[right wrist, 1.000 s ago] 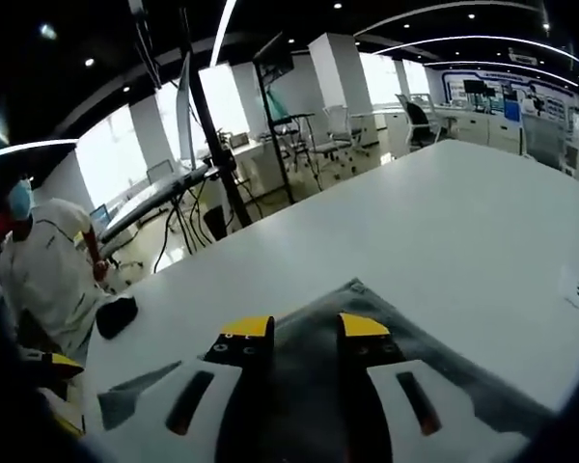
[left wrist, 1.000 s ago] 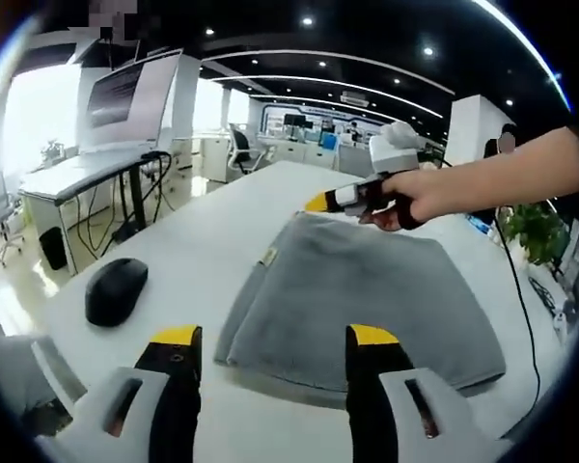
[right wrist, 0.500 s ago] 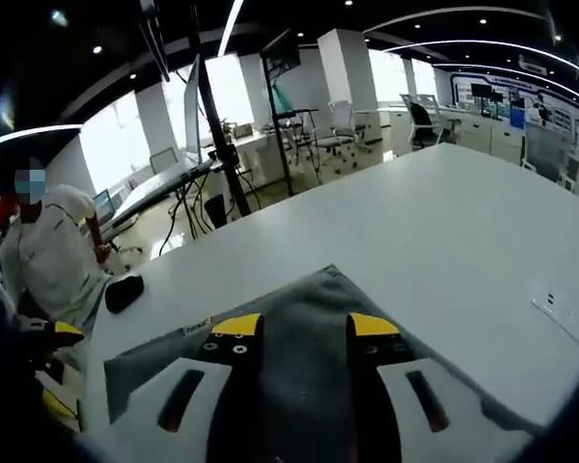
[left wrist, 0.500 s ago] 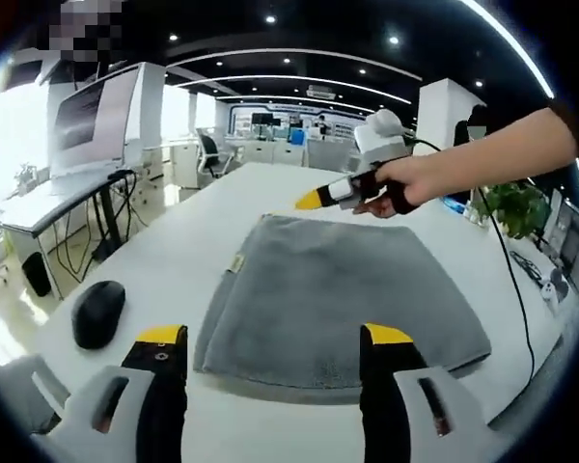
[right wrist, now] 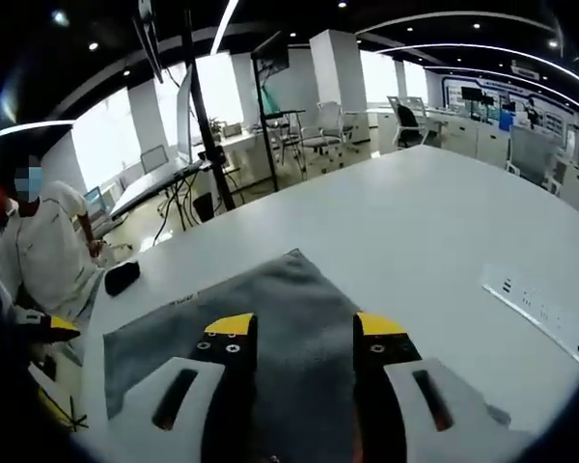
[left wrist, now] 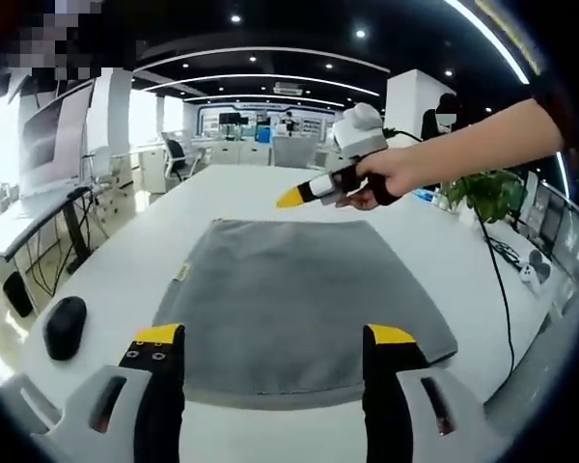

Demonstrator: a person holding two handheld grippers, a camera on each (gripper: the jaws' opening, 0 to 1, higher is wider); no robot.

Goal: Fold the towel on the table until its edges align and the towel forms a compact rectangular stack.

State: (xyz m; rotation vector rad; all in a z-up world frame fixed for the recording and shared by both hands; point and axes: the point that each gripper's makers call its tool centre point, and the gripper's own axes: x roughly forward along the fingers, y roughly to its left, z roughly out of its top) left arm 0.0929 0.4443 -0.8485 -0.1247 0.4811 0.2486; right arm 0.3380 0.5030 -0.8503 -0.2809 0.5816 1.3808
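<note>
Scanning the left gripper view from the left, we are seeing a black mouse (left wrist: 65, 327) lying on the white table (left wrist: 232, 188), well apart from the grey towel (left wrist: 289, 304), which is lying flat in the middle with a small tag (left wrist: 182, 271) at its left edge. Farther right, a potted plant (left wrist: 482, 193) is standing past the table's edge. Nothing is blocking the towel. Our left gripper (left wrist: 270, 336) is hovering at the towel's near edge, jaws spread wide and carrying nothing. Our right gripper (left wrist: 291, 197), held in a hand (left wrist: 391, 176), is reaching over the towel's far edge; in the right gripper view (right wrist: 304, 326) its jaws are standing parted above the cloth, holding nothing.
</note>
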